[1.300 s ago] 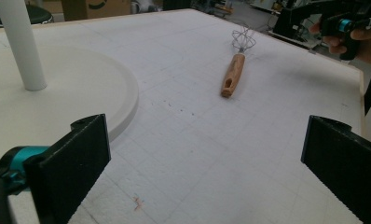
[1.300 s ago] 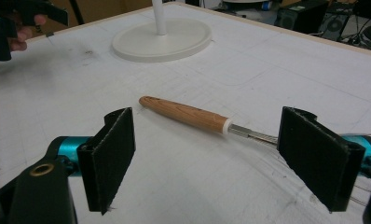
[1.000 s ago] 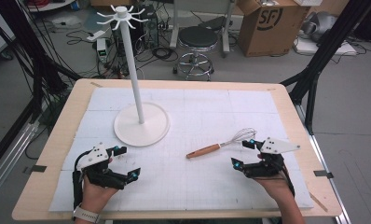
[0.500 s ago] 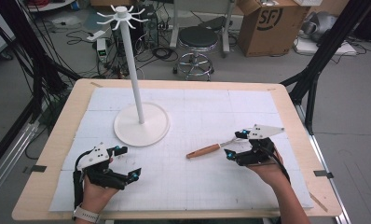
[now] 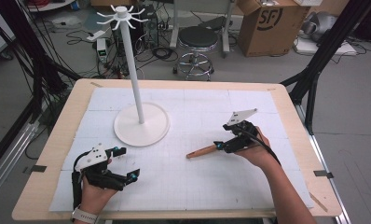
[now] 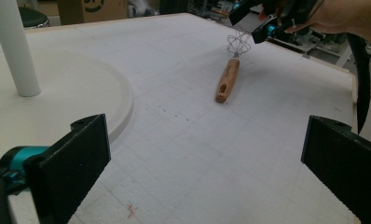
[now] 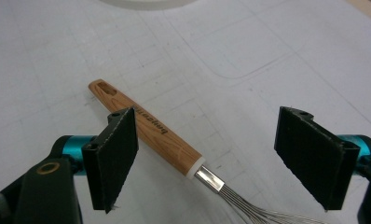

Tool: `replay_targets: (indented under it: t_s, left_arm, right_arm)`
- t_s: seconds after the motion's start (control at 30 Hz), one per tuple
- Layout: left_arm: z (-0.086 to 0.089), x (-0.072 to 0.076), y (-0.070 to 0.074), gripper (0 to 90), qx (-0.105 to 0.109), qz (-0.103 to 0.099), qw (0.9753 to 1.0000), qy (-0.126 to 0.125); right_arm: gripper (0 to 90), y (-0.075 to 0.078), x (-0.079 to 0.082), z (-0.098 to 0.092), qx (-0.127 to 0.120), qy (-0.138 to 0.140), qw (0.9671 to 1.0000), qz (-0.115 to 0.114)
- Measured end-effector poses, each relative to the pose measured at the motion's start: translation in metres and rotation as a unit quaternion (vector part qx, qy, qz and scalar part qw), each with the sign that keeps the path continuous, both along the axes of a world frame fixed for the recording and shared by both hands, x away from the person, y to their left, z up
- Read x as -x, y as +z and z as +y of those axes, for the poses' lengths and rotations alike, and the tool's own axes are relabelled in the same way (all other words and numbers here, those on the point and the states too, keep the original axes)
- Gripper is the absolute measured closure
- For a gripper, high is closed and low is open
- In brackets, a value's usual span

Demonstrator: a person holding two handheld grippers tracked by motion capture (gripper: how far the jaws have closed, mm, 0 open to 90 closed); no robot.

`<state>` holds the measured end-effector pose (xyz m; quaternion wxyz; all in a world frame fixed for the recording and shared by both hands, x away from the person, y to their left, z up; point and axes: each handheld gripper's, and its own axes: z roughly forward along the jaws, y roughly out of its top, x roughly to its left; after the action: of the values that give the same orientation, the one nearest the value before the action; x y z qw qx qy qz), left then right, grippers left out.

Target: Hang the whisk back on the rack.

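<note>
The right gripper (image 5: pixel 226 142) is hovering right over the whisk (image 5: pixel 203 150), fingers (image 7: pixel 113 156) spread wide and straddling it near the spot where the wooden handle meets the metal collar. No contact yet: the whisk is lying flat on the white mat of the counter (image 5: pixel 72 112), handle pointing toward the stand's round base (image 5: pixel 141 125), wire head tucked under the gripper. In the left gripper view the whisk (image 6: pixel 228 77) is resting well apart from that base. The left gripper (image 5: pixel 120 163) is sitting low at the near left of the counter, fingers (image 6: pixel 74 163) spread apart too, gripping nothing, with the person's hand wrapped around it.
</note>
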<state>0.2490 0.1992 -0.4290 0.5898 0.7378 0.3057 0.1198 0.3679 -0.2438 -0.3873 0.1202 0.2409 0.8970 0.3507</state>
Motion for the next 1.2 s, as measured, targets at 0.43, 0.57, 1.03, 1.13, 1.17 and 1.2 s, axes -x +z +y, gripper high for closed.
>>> replay_targets:
  t_s: [0.43,0.57,1.03,1.13,1.17,1.2]
  left_arm:
    - [0.004,0.001,0.000,1.7,-0.001,0.001,1.0000,0.005]
    - [0.003,0.000,0.000,1.7,-0.003,0.000,1.0000,0.003]
    - [0.003,0.001,0.000,1.7,-0.004,0.001,1.0000,0.002]
    - [0.003,0.001,-0.001,1.7,-0.004,0.000,1.0000,0.004]
    - [0.003,0.001,-0.001,1.7,-0.004,0.001,1.0000,0.004]
    - [0.003,0.001,-0.001,1.7,-0.005,0.000,1.0000,0.002]
  right_arm:
    - [25.1,-0.010,-0.019,0.031,0.099,0.056,0.9927,0.040]
    - [26.0,-0.016,-0.022,0.033,0.118,0.063,0.9898,0.049]
    - [43.2,-0.034,-0.017,0.044,0.184,0.105,0.9738,0.083]
    - [49.8,-0.031,-0.016,0.042,0.186,0.104,0.9739,0.079]
    - [50.8,-0.031,-0.016,0.041,0.187,0.105,0.9735,0.079]
    - [50.8,-0.031,-0.016,0.041,0.187,0.105,0.9735,0.079]
